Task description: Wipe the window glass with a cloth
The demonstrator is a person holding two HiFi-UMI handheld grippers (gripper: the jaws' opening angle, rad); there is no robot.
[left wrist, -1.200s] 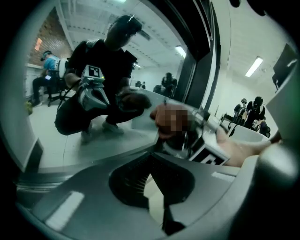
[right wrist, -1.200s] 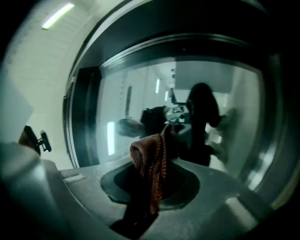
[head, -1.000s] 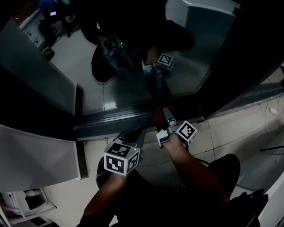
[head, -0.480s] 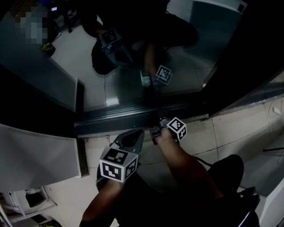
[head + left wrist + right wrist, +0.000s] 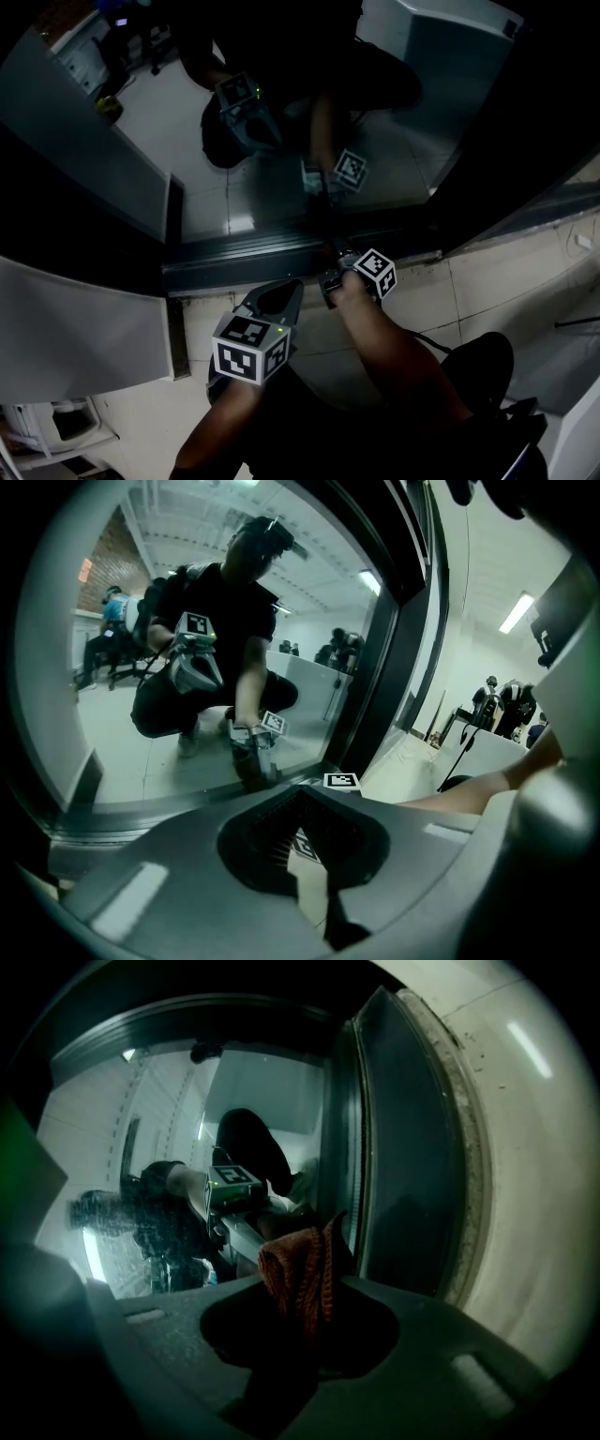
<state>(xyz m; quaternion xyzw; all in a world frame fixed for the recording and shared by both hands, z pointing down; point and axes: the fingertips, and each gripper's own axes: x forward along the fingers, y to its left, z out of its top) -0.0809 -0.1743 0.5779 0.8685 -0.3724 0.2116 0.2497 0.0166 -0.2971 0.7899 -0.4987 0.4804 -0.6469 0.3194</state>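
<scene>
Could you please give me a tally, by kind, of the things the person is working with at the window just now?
Grippers: 2, the left gripper, shut on nothing, and the right gripper.
Cloths: 1, a rust-orange cloth clamped in the right gripper's jaws.
Total: 3

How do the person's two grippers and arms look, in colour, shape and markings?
Both the left gripper and the right gripper have grey moulded bodies tapering to two jaws. Each carries a white cube with black square markers. The forearms are without sleeves; the clothing further back is dark.
</scene>
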